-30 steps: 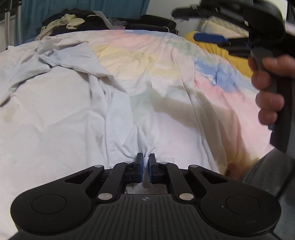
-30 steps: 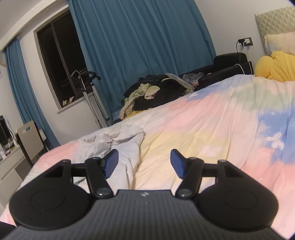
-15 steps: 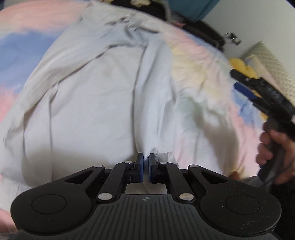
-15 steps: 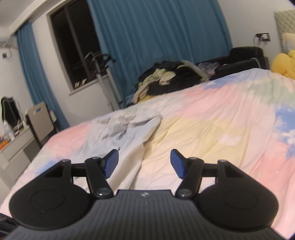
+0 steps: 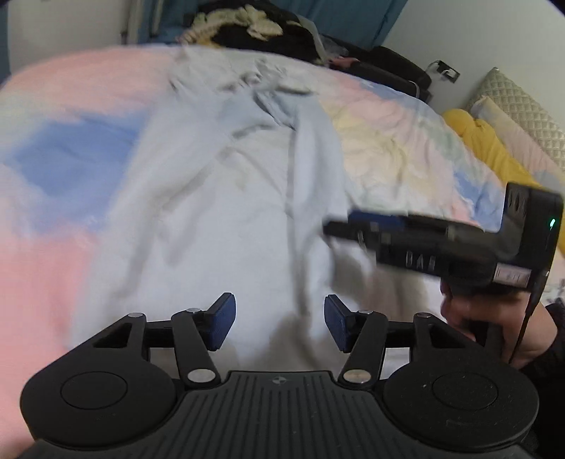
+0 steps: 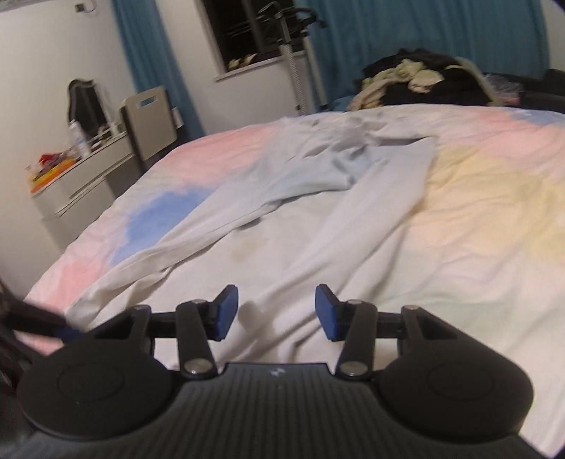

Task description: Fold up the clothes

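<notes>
A white long-sleeved garment [image 5: 226, 197] lies spread on the pastel bed cover [image 5: 63, 197], its far end crumpled. It also shows in the right wrist view [image 6: 317, 219] with one sleeve folded across. My left gripper [image 5: 277, 323] is open and empty just above the garment's near hem. My right gripper [image 6: 277, 312] is open and empty, low over the near part of the garment. The right gripper also shows from the side in the left wrist view [image 5: 353, 226], held by a hand at the garment's right edge.
A heap of dark and cream clothes [image 6: 420, 81] lies past the bed's far end. A yellow cushion [image 5: 483, 141] and quilted headboard [image 5: 519, 106] are at the right. A white dresser [image 6: 81, 176] and chair [image 6: 148, 123] stand left of the bed. Blue curtains [image 6: 423, 31] hang behind.
My left gripper has opened and let go of the garment's hem. The garment now lies flat on the bed. My right gripper has come down and left, over the garment, still open.
</notes>
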`<state>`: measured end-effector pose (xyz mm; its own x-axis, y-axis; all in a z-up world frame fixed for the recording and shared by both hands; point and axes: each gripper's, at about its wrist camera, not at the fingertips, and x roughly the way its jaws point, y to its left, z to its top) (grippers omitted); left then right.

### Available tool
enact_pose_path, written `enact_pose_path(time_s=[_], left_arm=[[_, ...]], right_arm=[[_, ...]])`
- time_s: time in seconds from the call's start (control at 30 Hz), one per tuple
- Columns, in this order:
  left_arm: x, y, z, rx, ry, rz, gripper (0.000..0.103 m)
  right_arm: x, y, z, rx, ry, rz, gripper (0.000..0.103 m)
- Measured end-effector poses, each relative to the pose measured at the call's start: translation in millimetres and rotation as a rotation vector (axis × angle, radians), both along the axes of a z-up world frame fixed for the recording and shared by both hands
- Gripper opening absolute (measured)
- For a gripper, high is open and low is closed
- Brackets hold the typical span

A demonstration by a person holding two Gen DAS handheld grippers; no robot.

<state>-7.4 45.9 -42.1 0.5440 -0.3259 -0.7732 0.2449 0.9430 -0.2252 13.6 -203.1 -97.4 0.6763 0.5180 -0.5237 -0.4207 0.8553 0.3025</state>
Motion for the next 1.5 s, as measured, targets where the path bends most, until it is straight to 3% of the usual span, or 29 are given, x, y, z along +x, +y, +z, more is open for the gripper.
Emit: enact_pose_path(time_s=[0.1,0.2,0.3,0.33,0.37,0.4,0.47,0.67,0.83,0.93,1.07,1.1,1.2,1.27,1.4,1.5], left_arm=[[5.8,29.6,15.6,0.139,-0.035,0.058,0.075],[19.5,47.4,13.7,0.264,0.006,0.098,0.075],[32.2,51.8,-4.2,0.275,0.122,0.066,0.072],[33.7,48.5,-10.0,0.278,0.142,0.043,0.069],[35.0,45.2,-15.4,0.282,0.161,0.02,0.05],[34.9,41.5,-18.1,0.297,0.172,0.004,0.023],[29.6,31.3,-13.7,0.322,0.145,-0.045,0.005],[-2.2,-15.2,23.8,0.326,0.021,-0.214,0.004],[2.8,-42.6,-15.6,0.333,0.065,-0.276,0.005],[13.0,-44.2,-41.8,0.321,0.118,-0.274,0.014],[5.1,-36.0,-28.7,0.208,0.125,-0.33,0.076],[-2.1,-32.7,-18.1,0.186,0.098,-0.349,0.086],[-13.4,-11.4,8.2,0.129,0.032,-0.347,0.088],[-6.3,11.4,15.0,0.064,0.026,-0.287,0.089],[24.7,43.5,1.3,0.013,0.074,-0.114,0.088],[44.7,47.1,-21.1,0.013,0.157,-0.081,0.086]], right_arm=[[4.9,23.2,-15.3,-0.087,0.053,0.051,0.041],[12.7,30.0,-26.5,-0.124,0.088,0.061,0.041],[14.2,24.3,-24.9,-0.086,0.104,0.052,0.041],[13.5,22.0,-23.7,-0.074,0.107,0.05,0.041],[12.6,20.2,-22.5,-0.068,0.107,0.049,0.041],[11.9,18.6,-21.4,-0.062,0.108,0.047,0.041],[11.0,15.8,-19.7,-0.05,0.11,0.042,0.041],[10.0,7.6,-19.0,-0.021,0.121,0.02,0.041],[9.9,4.5,-19.5,-0.008,0.129,0.013,0.041],[7.6,1.3,-20.4,0.011,0.134,0.001,0.041],[-0.7,-13.6,-14.7,0.079,0.148,-0.038,0.041],[-4.4,-19.2,-11.7,0.099,0.15,-0.055,0.042],[-15.8,-34.1,-4.5,0.147,0.168,-0.1,0.054],[-21.9,-39.3,-5.6,0.156,0.211,-0.121,0.056],[-27.5,-44.1,-18.4,0.225,0.355,-0.15,0.057],[-32.3,-40.2,-25.4,0.265,0.437,-0.146,0.057]])
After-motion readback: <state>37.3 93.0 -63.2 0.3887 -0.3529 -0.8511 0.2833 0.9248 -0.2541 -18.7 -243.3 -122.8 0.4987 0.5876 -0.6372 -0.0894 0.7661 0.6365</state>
